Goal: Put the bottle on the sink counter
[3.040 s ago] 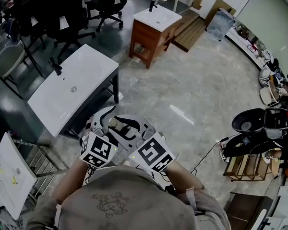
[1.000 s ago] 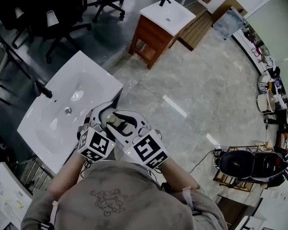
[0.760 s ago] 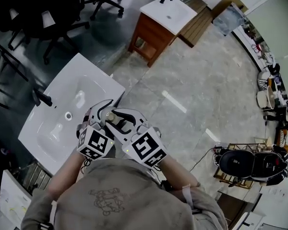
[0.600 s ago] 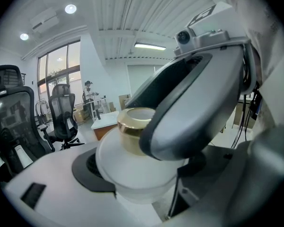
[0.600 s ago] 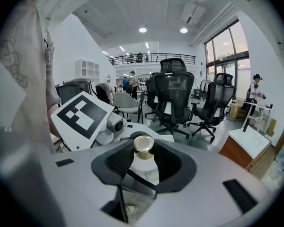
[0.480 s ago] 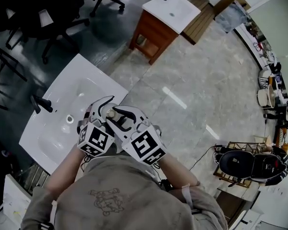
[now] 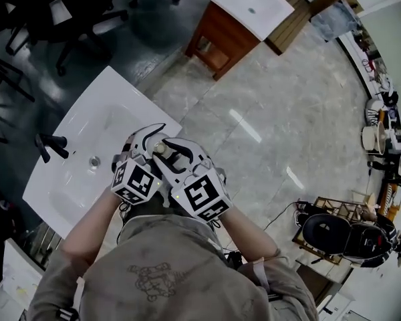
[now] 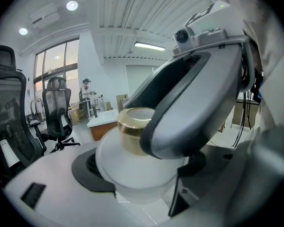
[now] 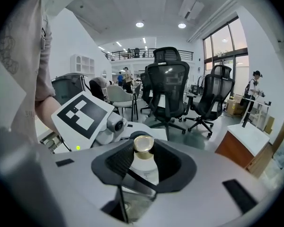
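The bottle [image 7: 159,148], squat and frosted white with a gold cap, is hanging above the near edge of the sink counter [image 7: 123,95], not yet set down. It is looking smooth and rigid, probably glass, so likely slippery and breakable; the wide body is offering the safest hold. The left gripper [image 8: 137,171] and right gripper [image 9: 143,164] are both clamping that body from opposite sides. The basin [image 7: 77,176] is showing only its drain [image 7: 94,161], beside a black faucet [image 7: 50,144].
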